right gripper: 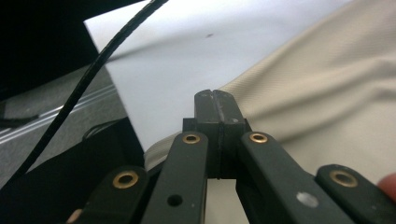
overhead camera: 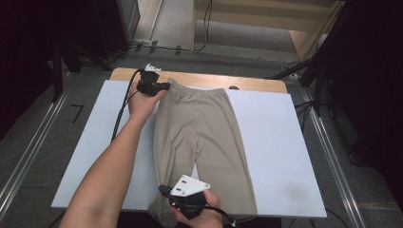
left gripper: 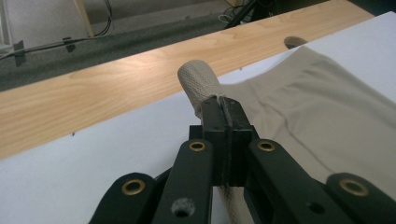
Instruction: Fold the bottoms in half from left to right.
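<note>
The trousers [overhead camera: 202,142] lie along the middle of the white board [overhead camera: 280,142], waistband at the far end, legs toward me. The board rests on the wooden table [overhead camera: 252,83], whose far edge shows behind it. My left gripper [overhead camera: 164,87] sits at the waistband's left corner, my right gripper [overhead camera: 164,192] at the near left hem.

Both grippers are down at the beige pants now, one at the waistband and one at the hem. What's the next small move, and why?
Probably lift both ends together to start a fold. The left gripper is shut on the waistband corner of the pants, with fabric bunched past its jaws. The right gripper is shut at the hem edge; whether cloth is pinched there I cannot tell.
</note>
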